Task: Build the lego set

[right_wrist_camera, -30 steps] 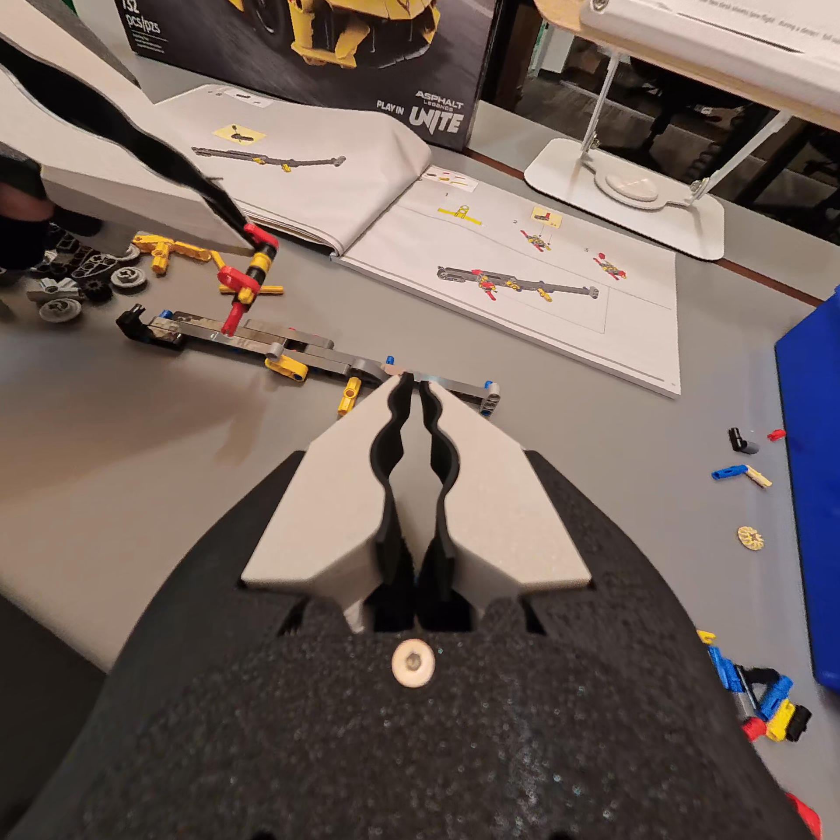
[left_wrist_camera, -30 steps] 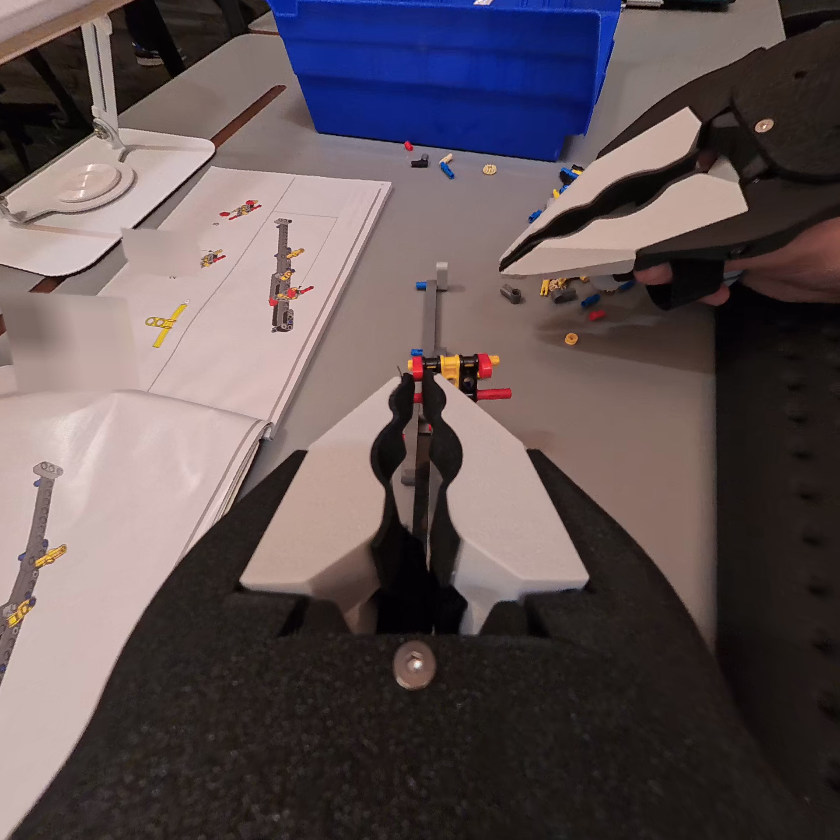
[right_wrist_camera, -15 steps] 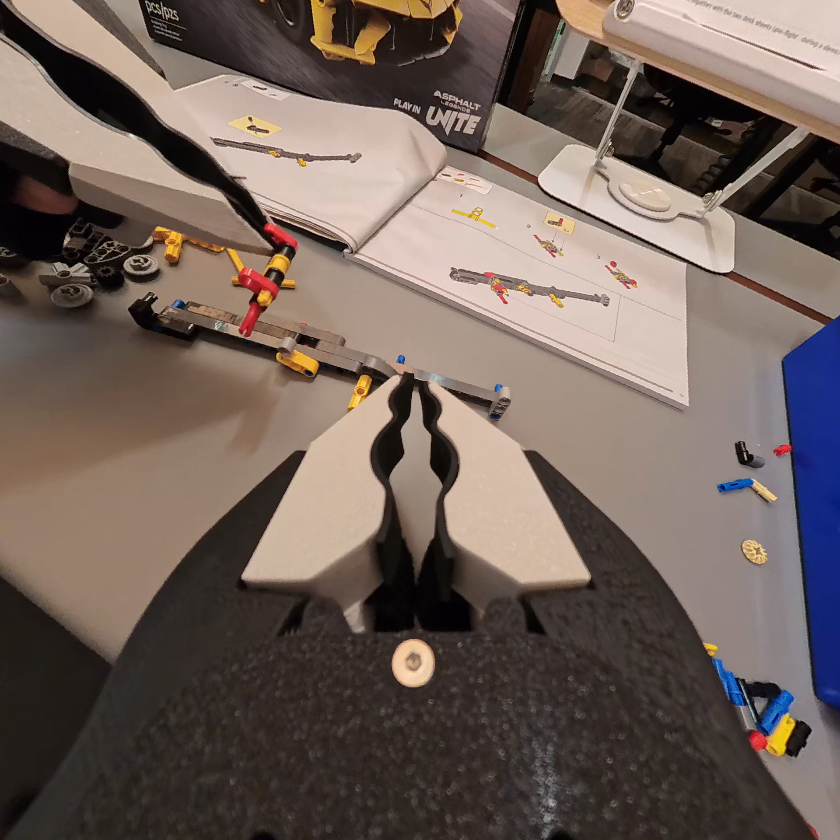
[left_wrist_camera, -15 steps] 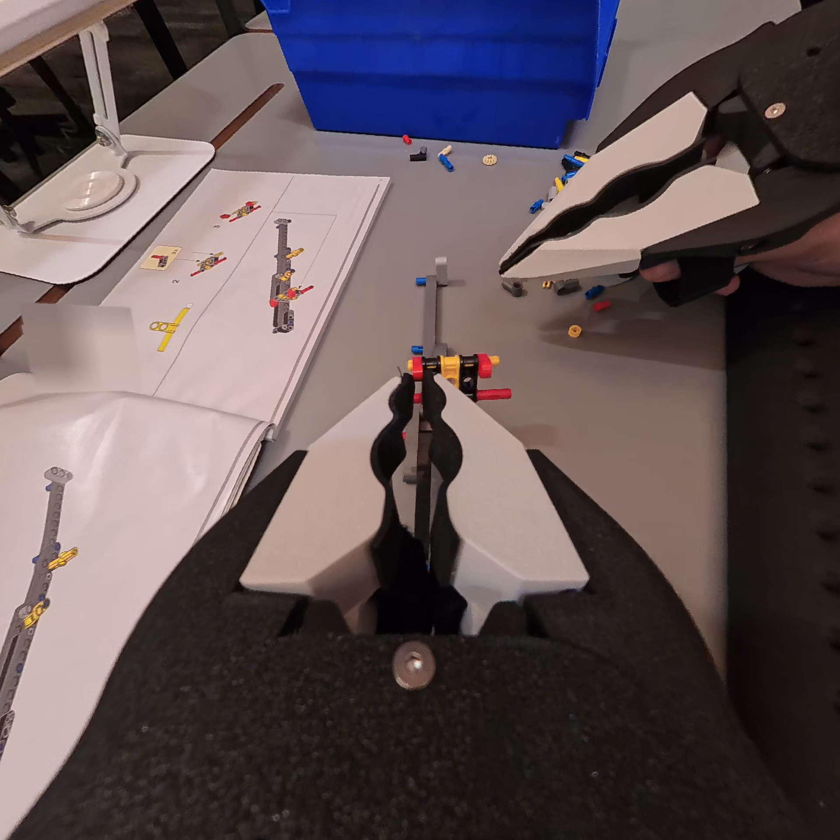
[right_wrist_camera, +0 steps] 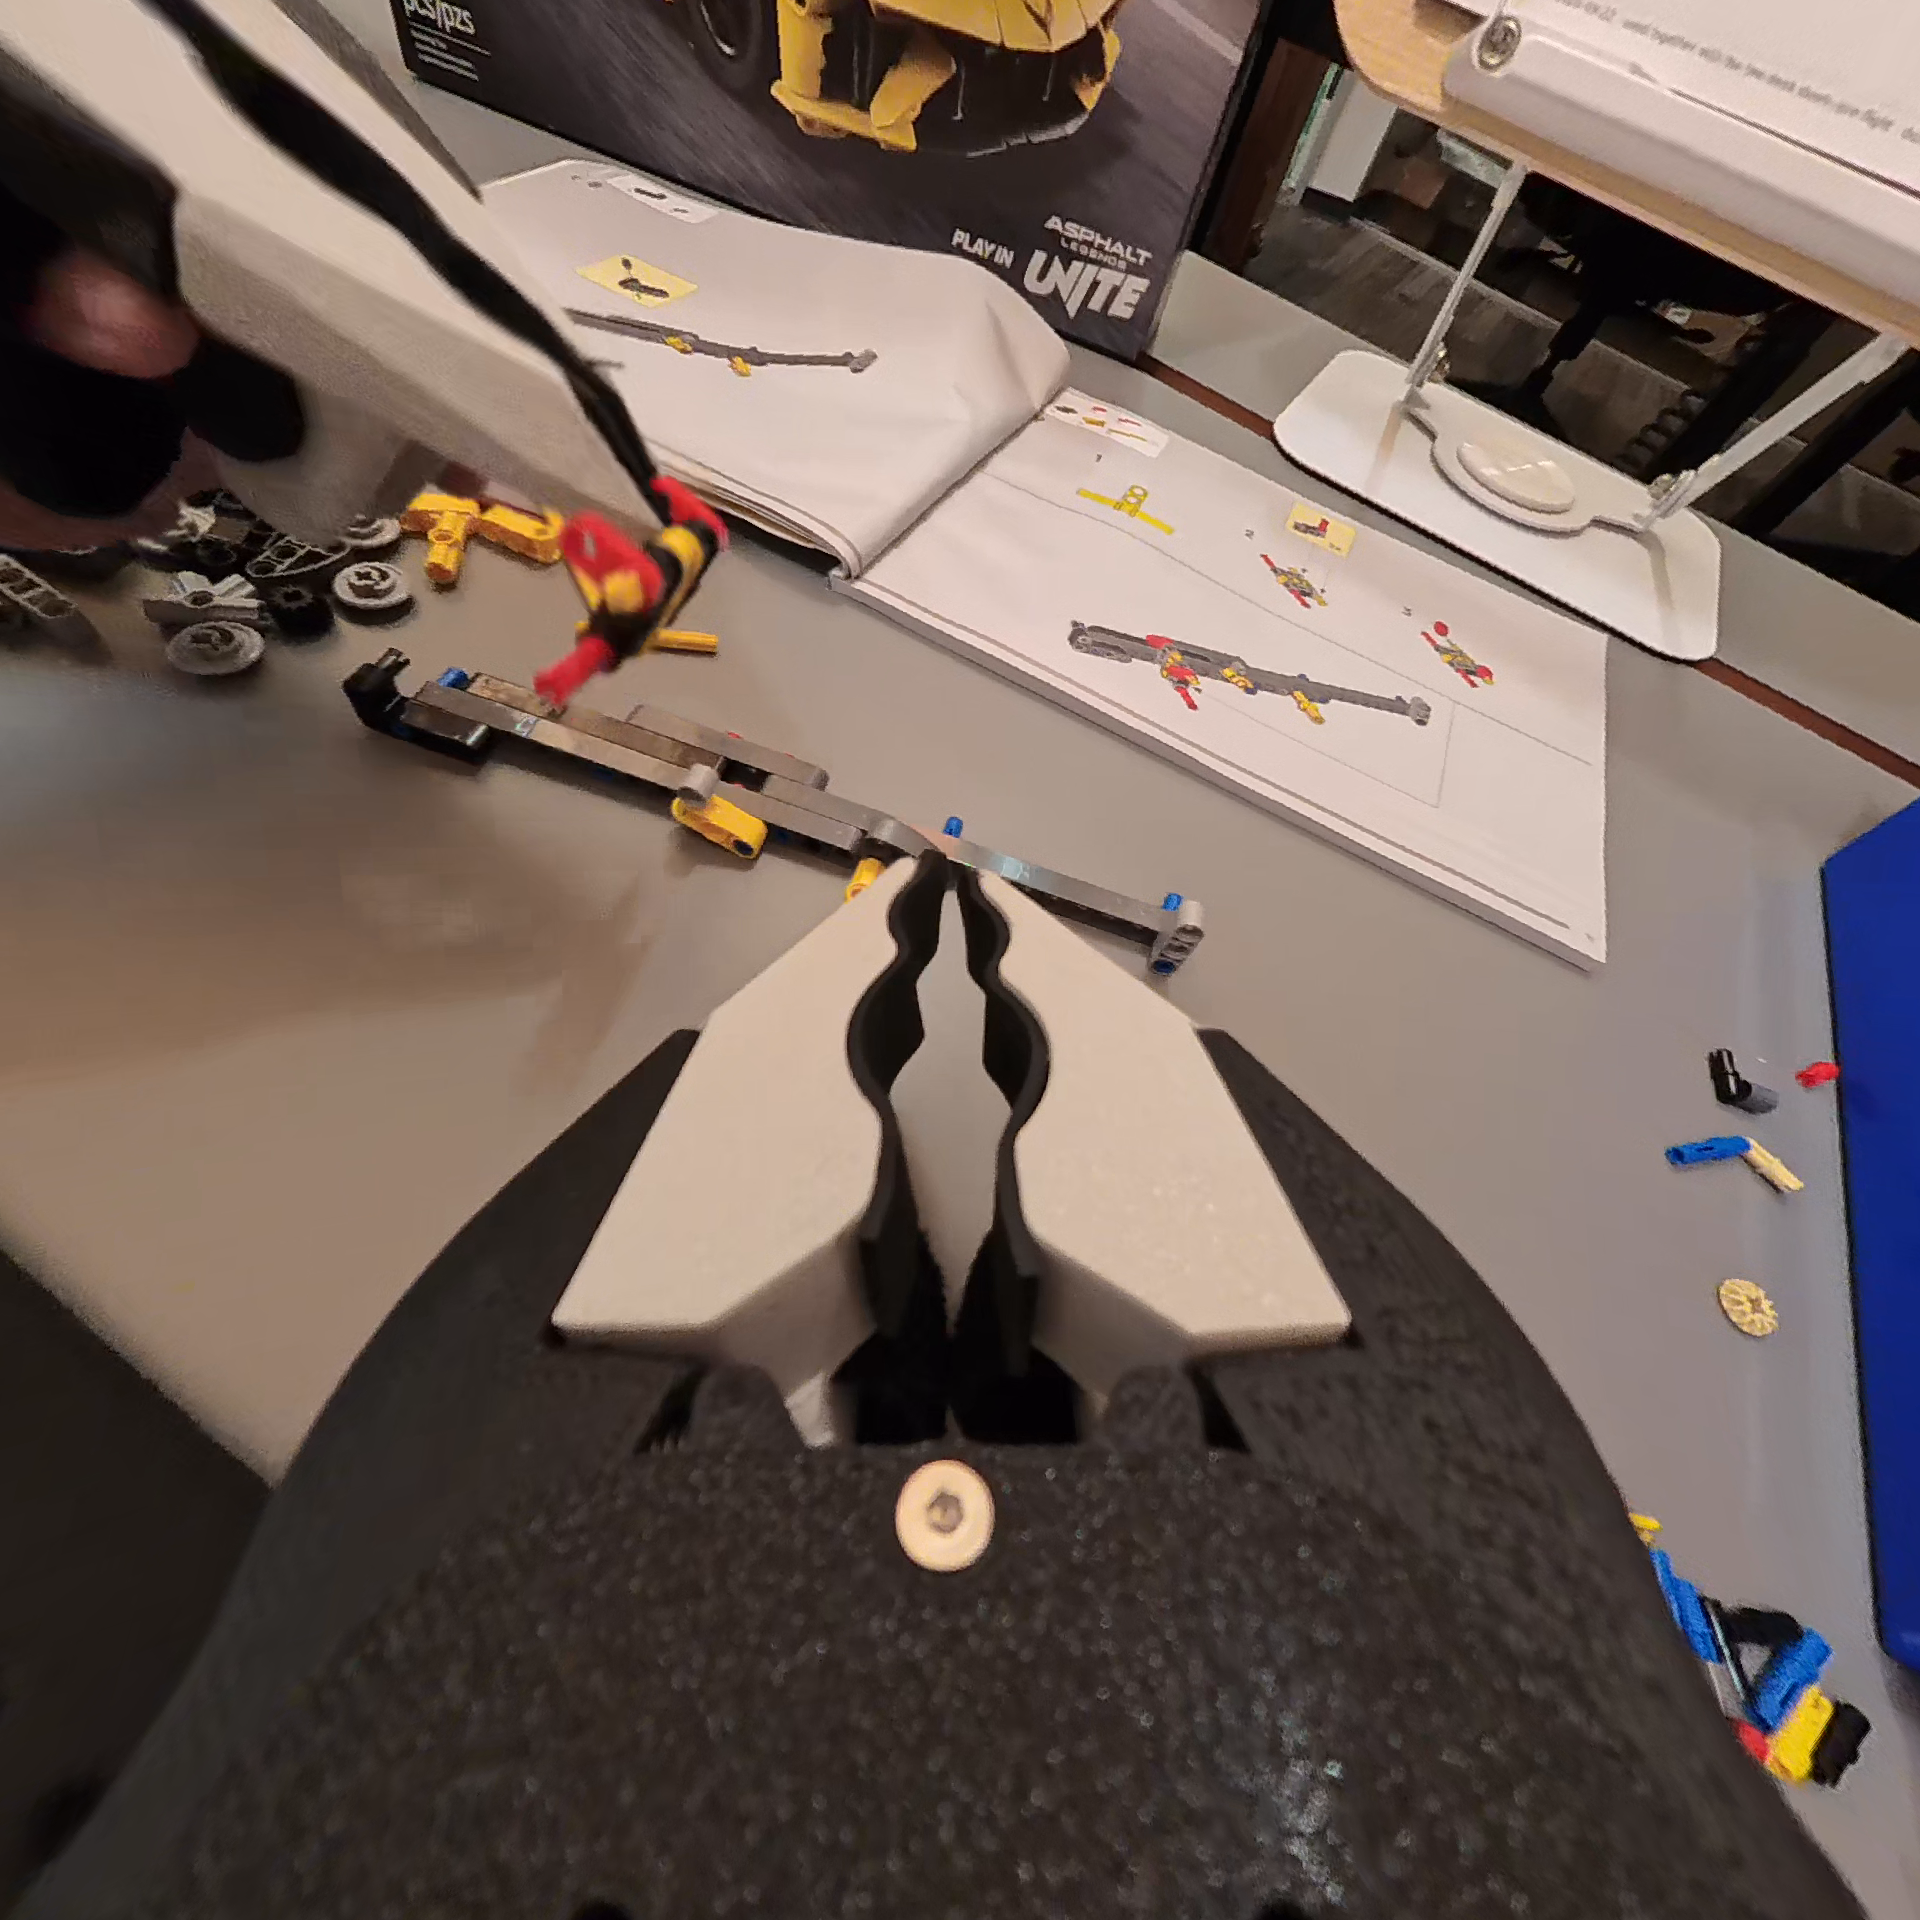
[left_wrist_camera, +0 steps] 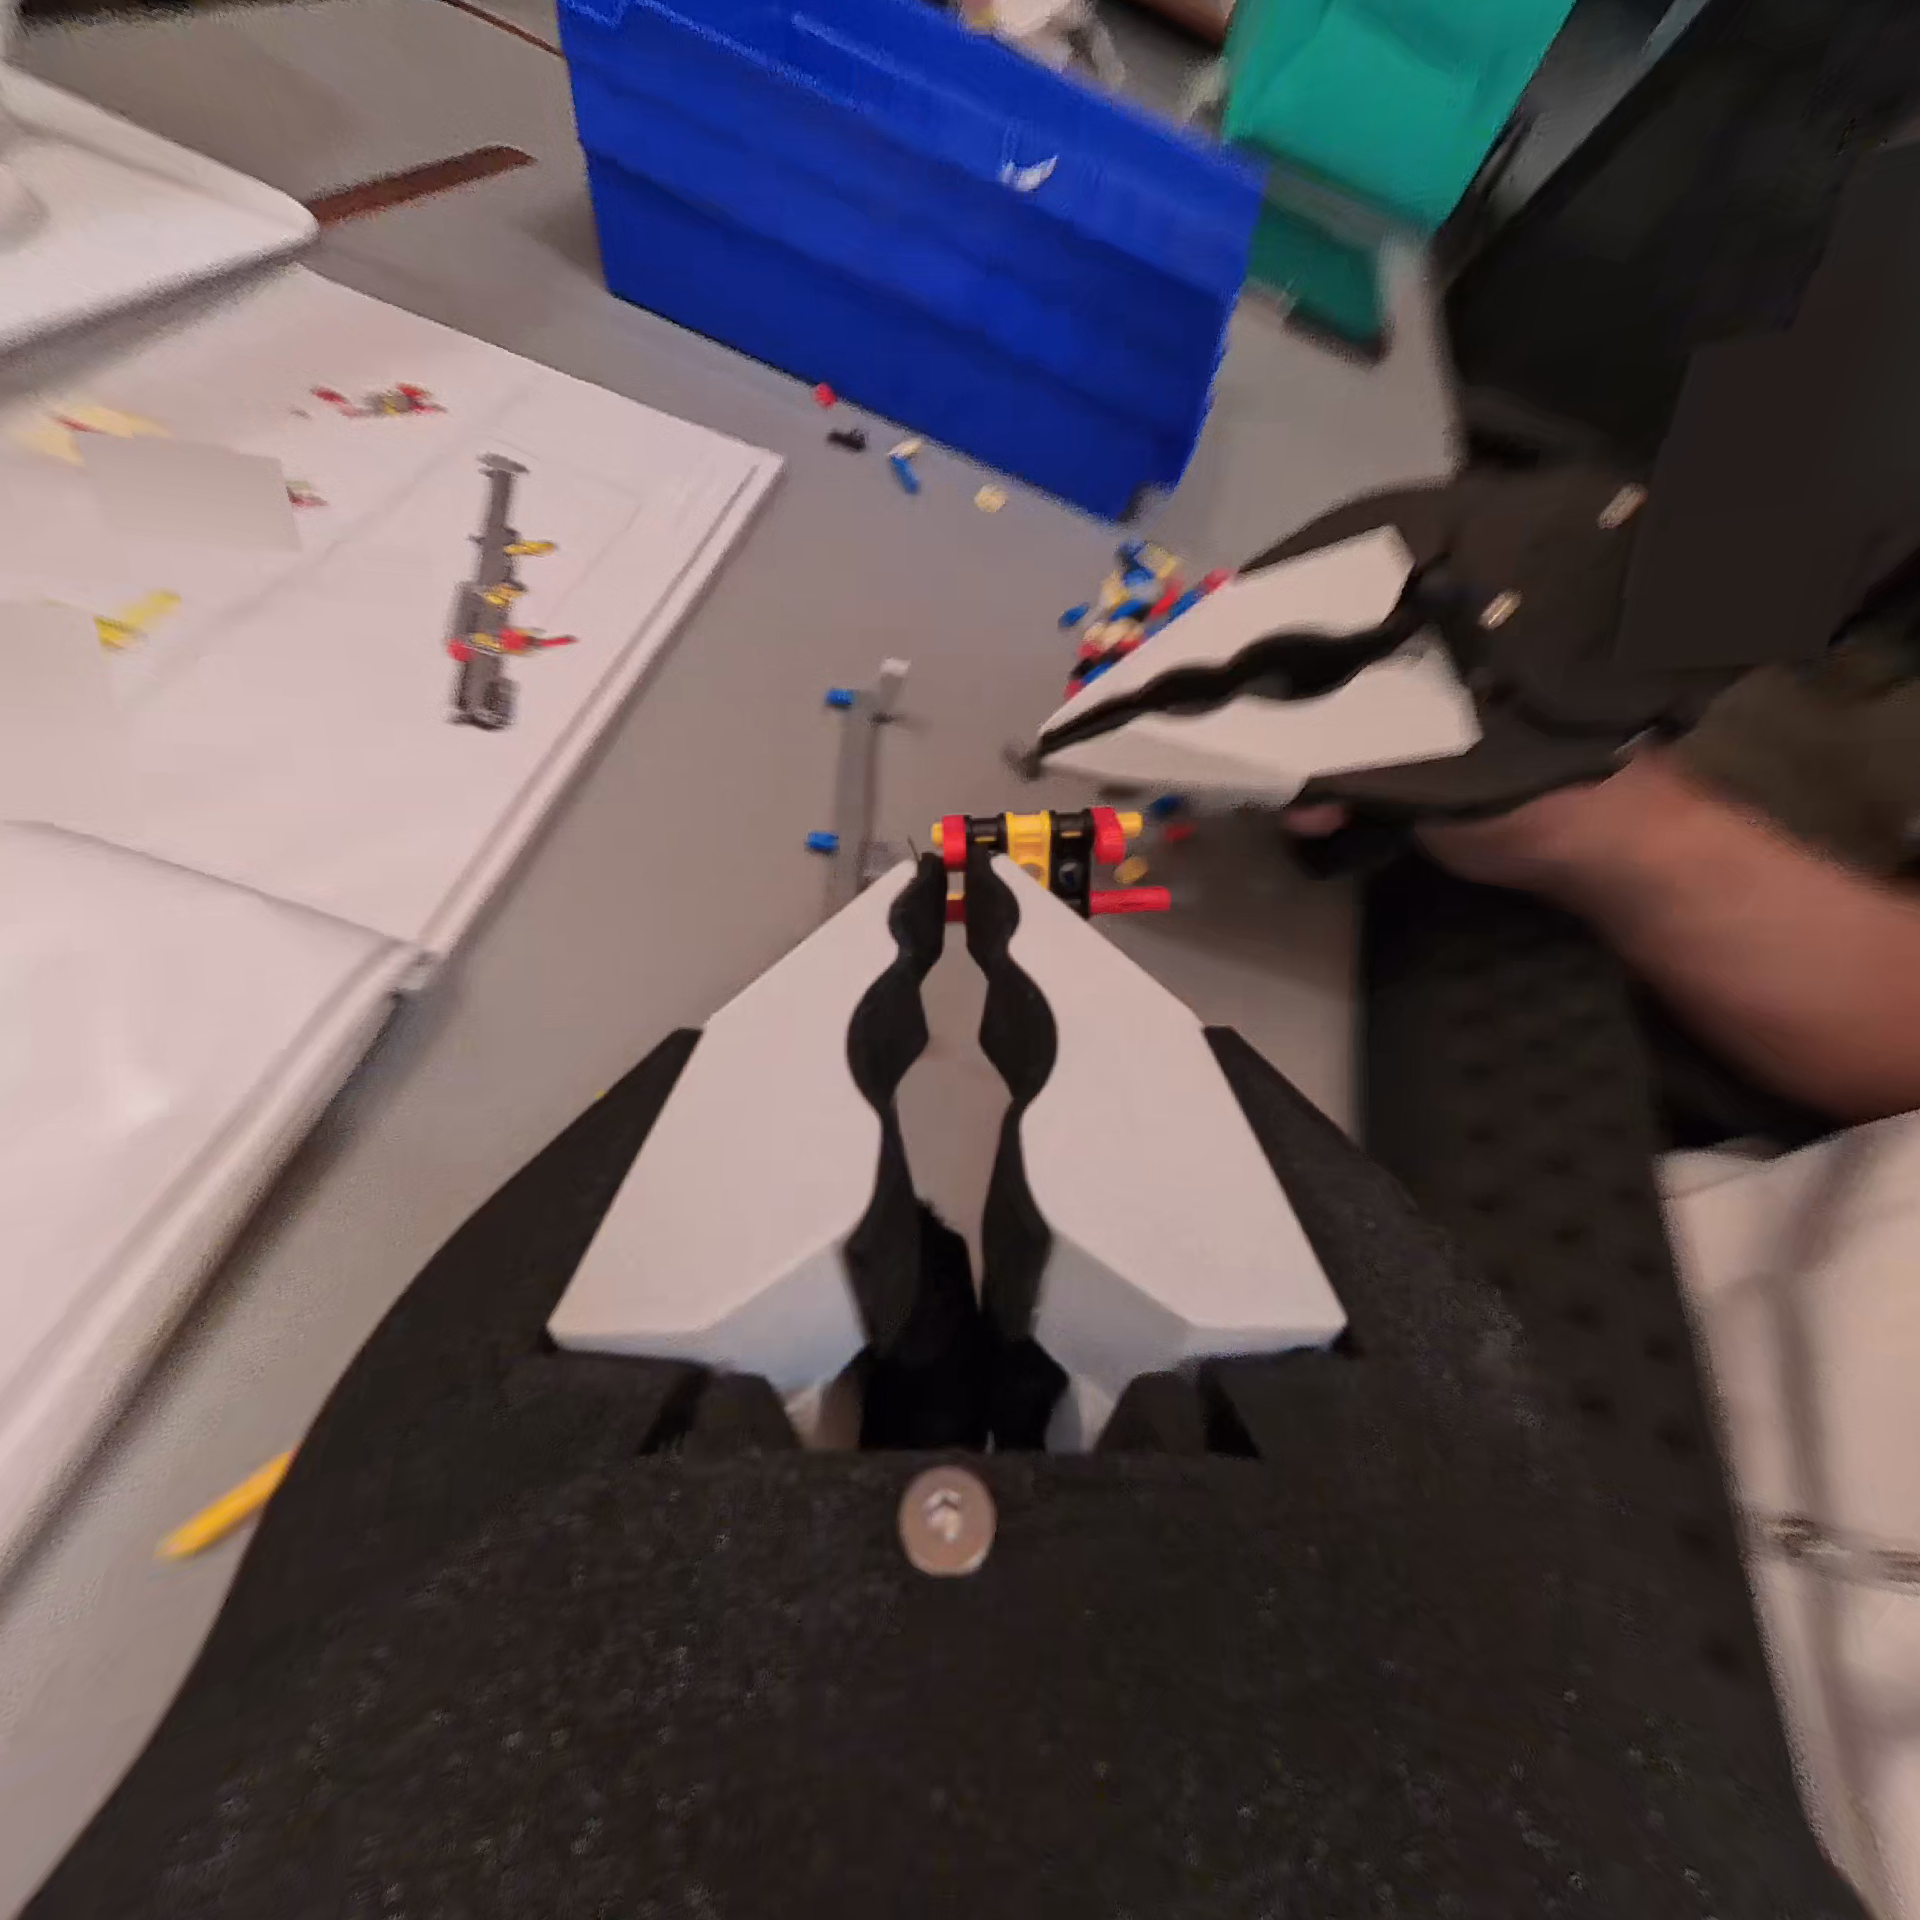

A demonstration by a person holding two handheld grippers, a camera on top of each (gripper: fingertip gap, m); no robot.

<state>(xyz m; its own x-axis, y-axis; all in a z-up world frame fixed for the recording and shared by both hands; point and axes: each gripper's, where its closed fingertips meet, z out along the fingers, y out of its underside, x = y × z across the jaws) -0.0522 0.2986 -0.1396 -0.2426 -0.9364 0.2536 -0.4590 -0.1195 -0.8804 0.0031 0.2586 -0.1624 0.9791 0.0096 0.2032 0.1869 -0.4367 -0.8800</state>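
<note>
both jaws closed, the left gripper (left_wrist_camera: 954, 883) has lifted its red-yellow subassembly (left_wrist_camera: 1044, 854) off the grey beam (right_wrist_camera: 790, 784), right gripper (right_wrist_camera: 940, 883) empty

Both tongs (left_wrist_camera: 956, 883) (right_wrist_camera: 940, 883) have pale grey wedge fingers, wavy black pads, black foam bodies and one silver screw.

Red-yellow-black sub-assembly (left_wrist_camera: 1044, 854) held aloft; long grey beam assembly (right_wrist_camera: 727, 774) flat on table.

Printed writing shows on the dark lego box (right_wrist_camera: 831, 125) with the yellow car, white lettering at its lower right corner and upper left. The open instruction booklet (right_wrist_camera: 1247, 644) carries small step numbers. The tilted white sheet (right_wrist_camera: 1714, 94) bears fine print.
</note>
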